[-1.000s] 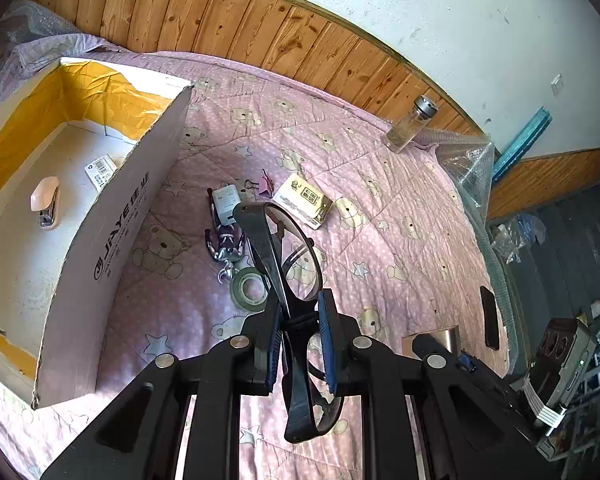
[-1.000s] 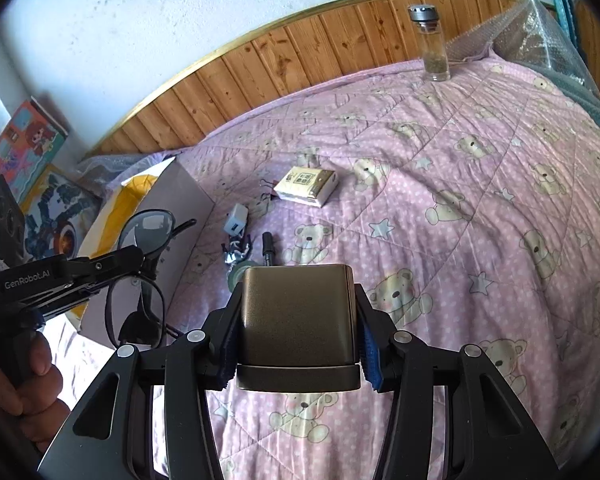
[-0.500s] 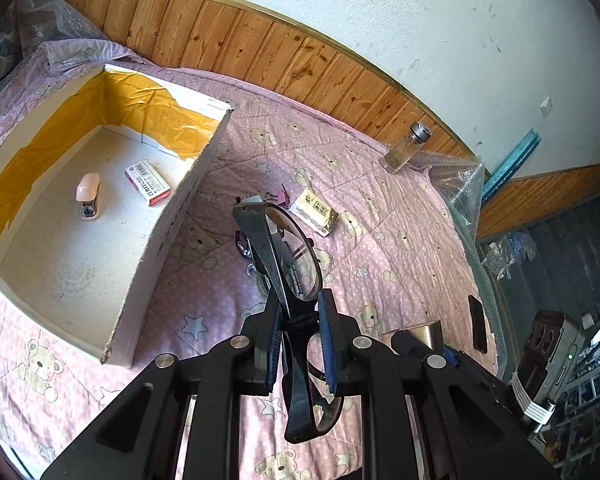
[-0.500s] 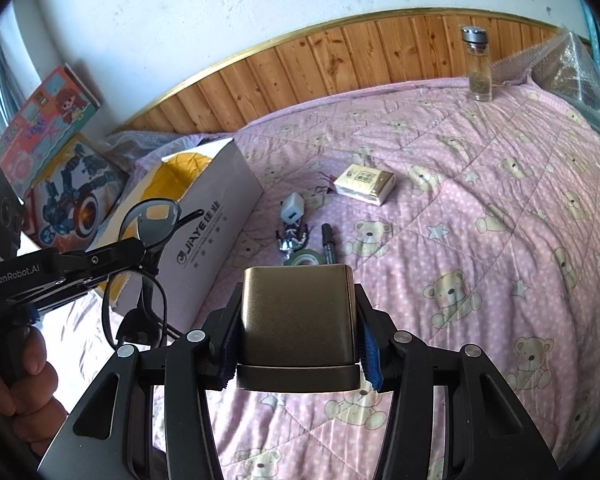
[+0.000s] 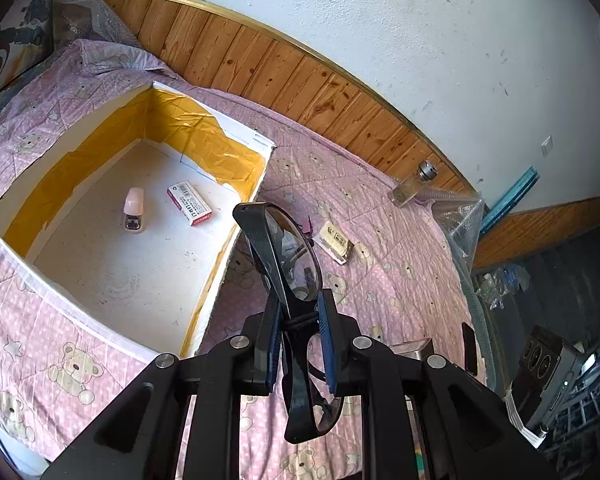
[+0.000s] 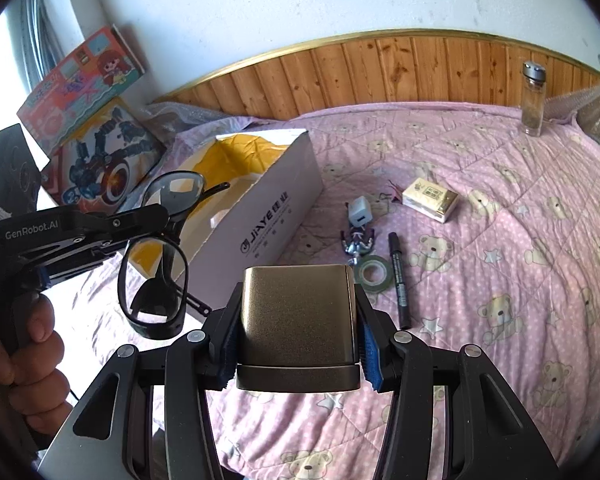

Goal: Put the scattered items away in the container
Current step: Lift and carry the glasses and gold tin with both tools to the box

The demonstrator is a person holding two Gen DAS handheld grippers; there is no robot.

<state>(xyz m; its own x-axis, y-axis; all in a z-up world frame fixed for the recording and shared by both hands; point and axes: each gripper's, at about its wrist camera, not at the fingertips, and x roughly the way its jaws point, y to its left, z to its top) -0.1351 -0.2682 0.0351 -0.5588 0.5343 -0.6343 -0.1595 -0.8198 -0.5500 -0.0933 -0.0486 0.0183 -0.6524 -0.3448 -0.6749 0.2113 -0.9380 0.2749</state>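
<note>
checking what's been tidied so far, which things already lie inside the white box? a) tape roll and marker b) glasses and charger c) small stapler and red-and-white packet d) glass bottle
c: in the left wrist view a small stapler and a red-and-white packet lie on the floor of the white box.

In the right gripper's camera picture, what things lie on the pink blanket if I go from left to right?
White box → white charger → green tape roll → black marker → small cream box → glass bottle.
</note>
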